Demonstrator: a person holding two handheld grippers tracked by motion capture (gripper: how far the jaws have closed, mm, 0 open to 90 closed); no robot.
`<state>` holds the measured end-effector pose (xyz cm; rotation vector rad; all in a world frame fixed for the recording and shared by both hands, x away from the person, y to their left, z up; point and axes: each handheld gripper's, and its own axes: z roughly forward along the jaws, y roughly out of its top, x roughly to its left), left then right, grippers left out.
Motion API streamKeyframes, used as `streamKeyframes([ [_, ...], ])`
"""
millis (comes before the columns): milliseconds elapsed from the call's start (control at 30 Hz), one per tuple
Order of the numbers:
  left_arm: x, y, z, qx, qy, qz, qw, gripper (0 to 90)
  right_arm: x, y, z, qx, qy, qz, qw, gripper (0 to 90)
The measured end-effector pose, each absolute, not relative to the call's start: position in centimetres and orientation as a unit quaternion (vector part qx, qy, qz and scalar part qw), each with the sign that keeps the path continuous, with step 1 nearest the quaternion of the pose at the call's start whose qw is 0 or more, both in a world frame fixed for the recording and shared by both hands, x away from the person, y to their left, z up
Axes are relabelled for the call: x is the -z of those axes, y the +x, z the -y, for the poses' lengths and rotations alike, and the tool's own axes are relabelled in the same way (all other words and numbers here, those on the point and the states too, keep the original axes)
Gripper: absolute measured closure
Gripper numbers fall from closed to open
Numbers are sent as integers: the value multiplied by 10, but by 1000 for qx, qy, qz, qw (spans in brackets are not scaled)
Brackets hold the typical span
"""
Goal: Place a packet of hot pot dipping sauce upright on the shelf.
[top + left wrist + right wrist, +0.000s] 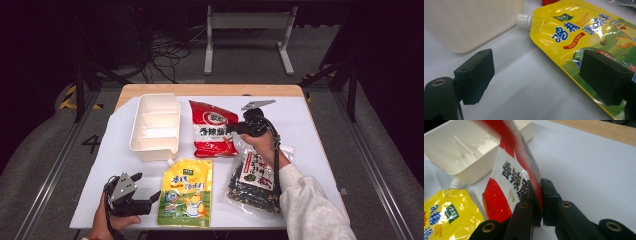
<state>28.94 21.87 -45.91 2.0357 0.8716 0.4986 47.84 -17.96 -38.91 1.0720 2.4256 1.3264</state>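
Note:
A red and white snack bag (pixel 214 129) lies in the middle of the white mat, right of a white divided tray (pixel 155 125). My right gripper (pixel 235 130) is shut on the bag's right edge; in the right gripper view the red bag (pixel 510 177) rises tilted from between the two black jaws of my right gripper (pixel 541 195). A yellow spouted pouch (pixel 186 192) lies at the front. My left gripper (pixel 150 197) rests open just left of it; in the left gripper view the pouch (pixel 584 35) lies under the right jaw of my left gripper (pixel 536 75).
A clear bag of dark dried food (pixel 254 181) lies at the front right, partly under the right forearm. The white mat (pixel 310 125) covers a wooden table (pixel 210 90). Beyond the table stand a metal frame (pixel 247 35) and cables on the floor.

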Motion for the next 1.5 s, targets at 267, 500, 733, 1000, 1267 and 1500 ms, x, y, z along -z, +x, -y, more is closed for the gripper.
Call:
streamKeyframes([
  [267,459,290,-219,-199,812,-350,423,135,377,468,178,-461,340,-814,100,875],
  [500,458,291,-220,-198,809,-353,426,135,369,462,177,-474,330,-808,112,879],
  [733,458,292,-221,-199,807,-354,428,137,361,458,178,-486,326,-802,122,880],
  [1000,458,293,-223,-197,808,-357,427,137,353,456,181,-498,329,-792,131,881],
  [1267,460,292,-223,-194,808,-358,425,138,335,457,178,-523,326,-776,136,881],
  [1500,459,292,-225,-195,805,-357,432,138,320,460,171,-538,323,-765,143,881],
])
